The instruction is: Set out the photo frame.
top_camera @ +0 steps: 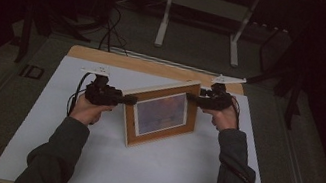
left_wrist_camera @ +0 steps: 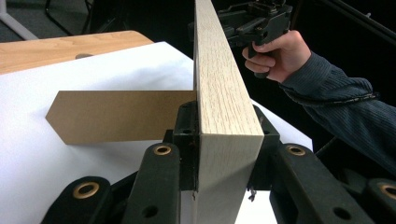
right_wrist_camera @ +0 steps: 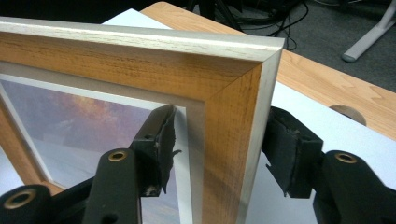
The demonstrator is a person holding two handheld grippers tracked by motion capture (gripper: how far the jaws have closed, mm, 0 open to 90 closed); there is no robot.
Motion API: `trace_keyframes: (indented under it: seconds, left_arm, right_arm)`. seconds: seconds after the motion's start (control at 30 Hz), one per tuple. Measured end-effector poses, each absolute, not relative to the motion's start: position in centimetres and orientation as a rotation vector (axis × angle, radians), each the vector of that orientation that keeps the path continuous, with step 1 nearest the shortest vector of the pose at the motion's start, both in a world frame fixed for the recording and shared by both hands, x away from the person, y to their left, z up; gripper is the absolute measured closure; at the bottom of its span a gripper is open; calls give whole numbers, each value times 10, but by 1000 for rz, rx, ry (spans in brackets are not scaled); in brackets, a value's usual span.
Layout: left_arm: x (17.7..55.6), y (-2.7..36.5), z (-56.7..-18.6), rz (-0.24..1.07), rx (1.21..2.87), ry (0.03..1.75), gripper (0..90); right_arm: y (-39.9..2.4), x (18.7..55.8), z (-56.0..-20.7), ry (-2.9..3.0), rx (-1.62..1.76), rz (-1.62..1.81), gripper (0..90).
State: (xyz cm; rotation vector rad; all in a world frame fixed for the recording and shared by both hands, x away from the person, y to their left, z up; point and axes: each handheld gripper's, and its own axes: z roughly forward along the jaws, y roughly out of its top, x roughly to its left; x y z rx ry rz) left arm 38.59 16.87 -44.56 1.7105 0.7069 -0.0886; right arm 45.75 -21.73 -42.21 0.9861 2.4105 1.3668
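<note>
White sheet (top_camera: 157, 171) tops wooden table (top_camera: 106, 57) in seemingly dark room; left gripper (top_camera: 130, 99) pinches frame (top_camera: 162, 114), right gripper (top_camera: 191, 96) spread.

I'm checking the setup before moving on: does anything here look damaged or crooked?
The pads on the right claw look frayed, with torn edges. The picture frame stands upright on the white sheet, turned at an angle to its edges; its brown back stand is folded out. Nothing else stands out.

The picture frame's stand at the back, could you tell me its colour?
Plain brown, like cardboard: the stand shows best in the left gripper view.
</note>
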Motion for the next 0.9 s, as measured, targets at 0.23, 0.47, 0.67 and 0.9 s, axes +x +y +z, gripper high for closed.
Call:
trace_keyframes:
  seconds: [0.23, 0.47, 0.67, 0.9]
  left_arm:
    - [388, 169, -446, -93, 1710, 700, 717]
    - [388, 169, -446, -89, 1713, 699, 717]
    - [389, 169, -445, -50, 1707, 725, 719]
    - [390, 171, -446, -30, 1698, 746, 717]
  right_arm:
    - [-215, 461, -423, 2440, 980, 1386, 385]
    - [-213, 462, -426, 2458, 979, 1406, 348]
    - [-218, 461, -427, 2464, 983, 1419, 407]
    - [-223, 459, -427, 2476, 974, 1426, 461]
